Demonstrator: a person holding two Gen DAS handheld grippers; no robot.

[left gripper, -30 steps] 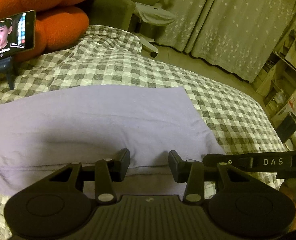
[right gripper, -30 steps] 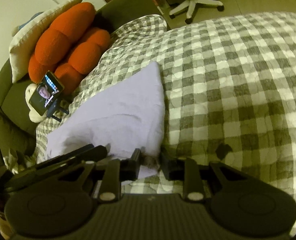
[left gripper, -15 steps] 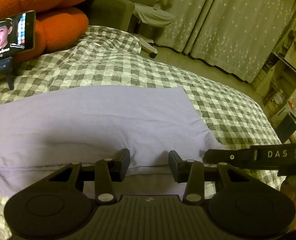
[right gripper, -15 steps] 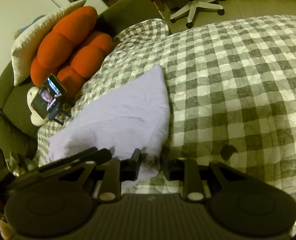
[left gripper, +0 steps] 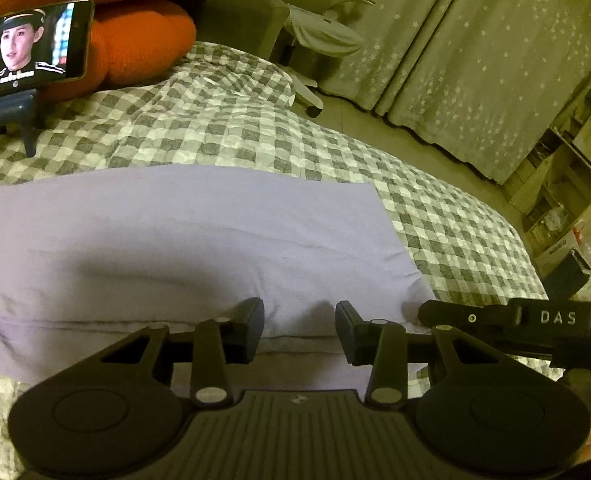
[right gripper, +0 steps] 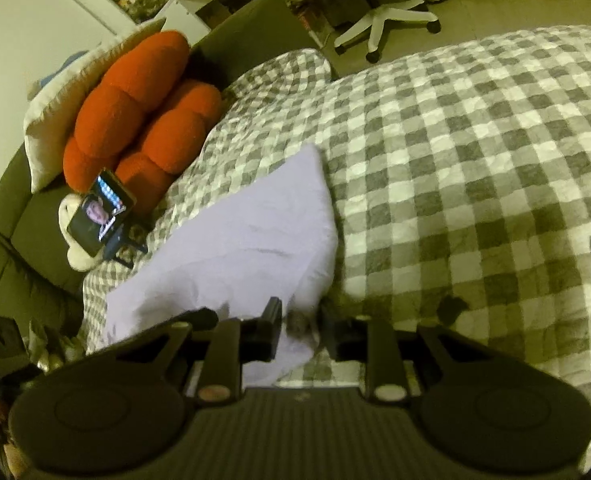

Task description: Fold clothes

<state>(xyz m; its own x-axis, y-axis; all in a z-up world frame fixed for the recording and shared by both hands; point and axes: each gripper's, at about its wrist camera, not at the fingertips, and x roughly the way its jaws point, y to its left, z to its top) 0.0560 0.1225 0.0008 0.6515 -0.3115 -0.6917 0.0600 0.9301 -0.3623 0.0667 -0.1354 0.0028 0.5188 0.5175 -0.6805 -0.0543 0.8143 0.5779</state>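
Right gripper lifted, garment corner between jaws

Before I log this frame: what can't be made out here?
- Lavender garment: type unclear; left wrist view crops its left end, and the left gripper body covers its near hem.
- Right gripper: fabric lies between the jaws, but motion blur hides whether they pinch it.
- Phone: caption too small to read.

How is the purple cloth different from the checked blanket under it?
The purple cloth is one plain colour; the checked blanket has grey and white squares. The cloth looks smooth, while the blanket looks puckered. The cloth is smaller and lies on top; the blanket spreads out well past it on the far and right sides. Both are soft fabric lying spread on the bed.
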